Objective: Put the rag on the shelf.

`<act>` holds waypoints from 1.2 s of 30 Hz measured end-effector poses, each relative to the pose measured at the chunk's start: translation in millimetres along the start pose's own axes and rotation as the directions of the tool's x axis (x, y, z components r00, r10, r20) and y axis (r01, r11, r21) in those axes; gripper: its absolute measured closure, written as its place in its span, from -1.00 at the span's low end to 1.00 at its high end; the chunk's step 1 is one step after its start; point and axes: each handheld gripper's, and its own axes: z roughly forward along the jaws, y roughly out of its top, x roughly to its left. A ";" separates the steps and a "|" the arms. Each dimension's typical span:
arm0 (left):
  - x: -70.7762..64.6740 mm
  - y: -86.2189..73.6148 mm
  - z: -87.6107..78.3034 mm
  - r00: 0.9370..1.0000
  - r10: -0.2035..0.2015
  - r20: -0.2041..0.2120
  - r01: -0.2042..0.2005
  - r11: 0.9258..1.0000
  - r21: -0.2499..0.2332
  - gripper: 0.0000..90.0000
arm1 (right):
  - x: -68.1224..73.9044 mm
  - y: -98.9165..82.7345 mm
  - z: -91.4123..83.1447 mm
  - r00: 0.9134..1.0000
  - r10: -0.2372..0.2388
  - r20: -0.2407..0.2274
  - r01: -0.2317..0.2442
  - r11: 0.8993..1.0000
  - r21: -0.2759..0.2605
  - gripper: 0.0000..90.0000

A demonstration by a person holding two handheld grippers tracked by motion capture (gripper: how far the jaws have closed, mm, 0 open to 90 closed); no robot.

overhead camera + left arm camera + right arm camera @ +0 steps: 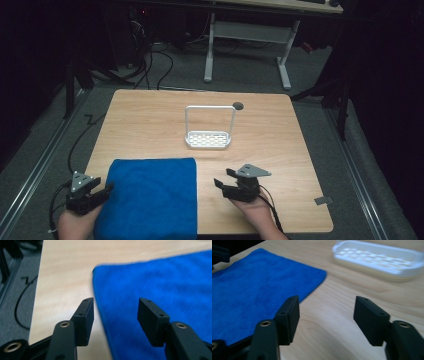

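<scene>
At the near edge of the counter (280,145), around six o'clock in the high view, a folded blue towel (150,197) lies flat, with one gripper posted on each side of it. The left gripper (102,195) sits at the towel's nine o'clock edge; in the left gripper view its jaws stand apart, one over bare wood and one over blue cloth, so they straddle the towel's border (100,315) without pinching it. That placement looks chosen so a closing squeeze would catch the edge. The right gripper (222,180) waits at the towel's three o'clock side, just off the cloth; its jaws too are apart with nothing between them, pointed toward the towel's far corner (319,275). Both flanks being covered suggests a two-handed lift or fold is being set up. At twelve o'clock from the towel, well apart, stands a white slotted tray (207,140) with a tall hoop handle, possibly the towel's destination.
</scene>
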 end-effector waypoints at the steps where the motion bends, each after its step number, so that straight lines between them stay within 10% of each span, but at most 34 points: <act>1: 0.0 0.0 0.0 1.000 0.000 0.000 0.000 1.000 0.000 0.16 | 0.0 0.0 0.0 1.000 0.000 0.000 0.000 1.000 0.000 -0.10; 6: -5.8 -13.6 -0.5 1.000 0.010 0.006 -0.011 0.999 0.041 0.25 | 34.6 3.4 37.0 0.996 -0.064 -0.070 0.068 0.996 0.056 0.15; 13: -12.2 -19.2 -4.6 1.000 0.030 -0.008 -0.030 0.999 0.030 0.43 | 62.2 0.3 61.0 0.989 -0.147 -0.032 0.150 0.982 0.116 0.40; 17: -13.6 -20.2 -4.8 0.999 0.039 0.000 -0.039 0.999 0.024 0.63 | 62.3 0.8 64.1 0.989 -0.144 -0.019 0.145 0.977 0.155 0.50; 20: -16.4 -19.3 -4.2 0.998 0.053 0.016 -0.053 0.998 0.029 0.81 | 60.2 1.6 62.7 0.984 -0.174 0.029 0.166 0.971 0.174 0.96; 36: -42.5 -12.6 3.2 0.988 0.125 0.088 -0.129 0.991 0.041 0.93 | 25.0 -5.0 39.2 0.986 -0.137 0.095 0.118 0.975 0.188 1.00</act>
